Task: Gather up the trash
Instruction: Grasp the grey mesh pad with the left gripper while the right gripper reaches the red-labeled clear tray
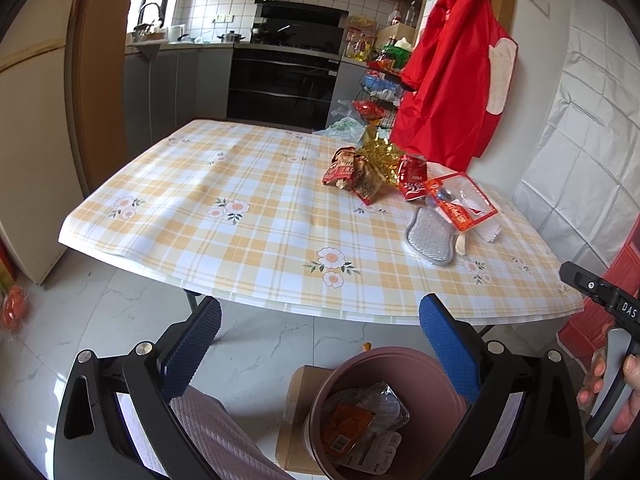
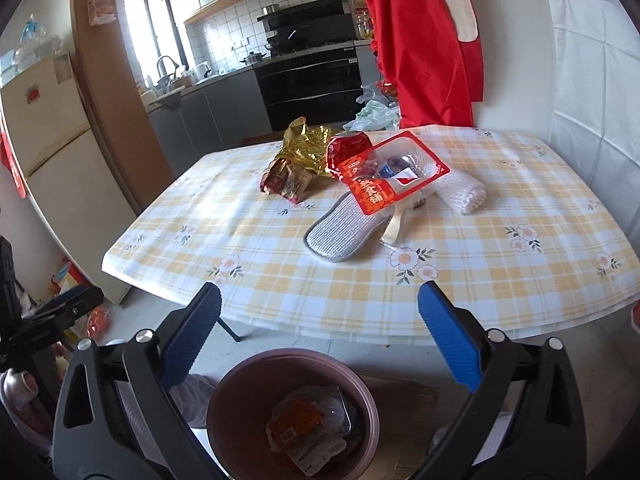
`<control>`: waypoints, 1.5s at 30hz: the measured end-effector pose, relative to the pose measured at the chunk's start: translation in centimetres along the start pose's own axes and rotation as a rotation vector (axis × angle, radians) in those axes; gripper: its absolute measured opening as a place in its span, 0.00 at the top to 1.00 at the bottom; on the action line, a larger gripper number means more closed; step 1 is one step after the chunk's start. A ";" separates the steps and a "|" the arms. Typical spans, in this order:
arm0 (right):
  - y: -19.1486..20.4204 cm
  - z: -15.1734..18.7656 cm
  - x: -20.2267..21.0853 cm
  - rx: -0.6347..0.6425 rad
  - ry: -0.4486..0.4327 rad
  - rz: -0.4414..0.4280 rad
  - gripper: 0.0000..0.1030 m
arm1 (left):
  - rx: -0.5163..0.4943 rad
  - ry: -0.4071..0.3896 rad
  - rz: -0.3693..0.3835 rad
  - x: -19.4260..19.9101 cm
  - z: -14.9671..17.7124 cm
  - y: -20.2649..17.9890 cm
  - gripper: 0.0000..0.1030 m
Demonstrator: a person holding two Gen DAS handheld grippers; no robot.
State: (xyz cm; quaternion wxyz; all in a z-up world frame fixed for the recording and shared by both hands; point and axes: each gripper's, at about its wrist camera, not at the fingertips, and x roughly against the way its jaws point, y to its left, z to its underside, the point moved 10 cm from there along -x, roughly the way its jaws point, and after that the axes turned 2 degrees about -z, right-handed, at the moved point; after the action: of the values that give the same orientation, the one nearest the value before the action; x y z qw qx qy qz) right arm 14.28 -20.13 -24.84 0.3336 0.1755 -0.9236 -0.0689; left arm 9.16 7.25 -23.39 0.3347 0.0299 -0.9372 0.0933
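right gripper (image 2: 320, 336): jaws wide, nothing between, above bin (image 2: 224, 392).
left gripper (image 1: 320, 340): spread, empty.
next trash: red-rimmed tray (image 2: 394, 170) on table (image 2: 500, 300), 12 o'clock of right gripper, long axis 10-to-4; right hand nearer.

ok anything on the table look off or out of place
Yes: a grey shoe insole lies on the checked tablecloth among the food wrappers, partly under the red plastic tray. The red can behind it looks crushed.

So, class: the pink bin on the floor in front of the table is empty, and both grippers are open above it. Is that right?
Not quite. The pink bin is not empty: the right wrist view shows an orange packet and clear plastic packaging inside. The rest holds: it stands on the floor before the table, with the left gripper and right gripper open above it.
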 end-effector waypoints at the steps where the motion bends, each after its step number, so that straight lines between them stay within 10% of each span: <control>1: -0.4 -0.1 -0.1 -0.003 -0.002 0.015 0.06 | 0.010 0.008 -0.001 -0.4 0.1 0.2 0.06; 9: -4.4 -1.1 -2.0 -0.017 -0.013 0.152 0.06 | 0.004 0.058 -0.021 -3.4 0.2 0.2 0.06; 20: -6.9 -2.2 -6.7 -0.004 0.024 0.132 0.06 | -0.056 0.086 -0.011 -8.1 -1.5 -1.9 0.06; 36: -13.8 -5.3 -11.5 -0.053 0.035 0.169 0.06 | -0.420 0.209 0.266 -22.2 -2.8 -19.0 0.06; 45: -17.3 -5.5 -13.0 -0.131 0.051 0.143 0.06 | -0.470 0.375 0.249 -29.8 -2.9 -21.8 0.06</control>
State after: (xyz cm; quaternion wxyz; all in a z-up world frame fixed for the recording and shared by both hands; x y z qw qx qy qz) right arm 31.91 -31.47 -32.52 0.3719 0.0886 -0.9185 -0.1006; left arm 36.61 -13.73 -36.74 0.4853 -0.1805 -0.8516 -0.0814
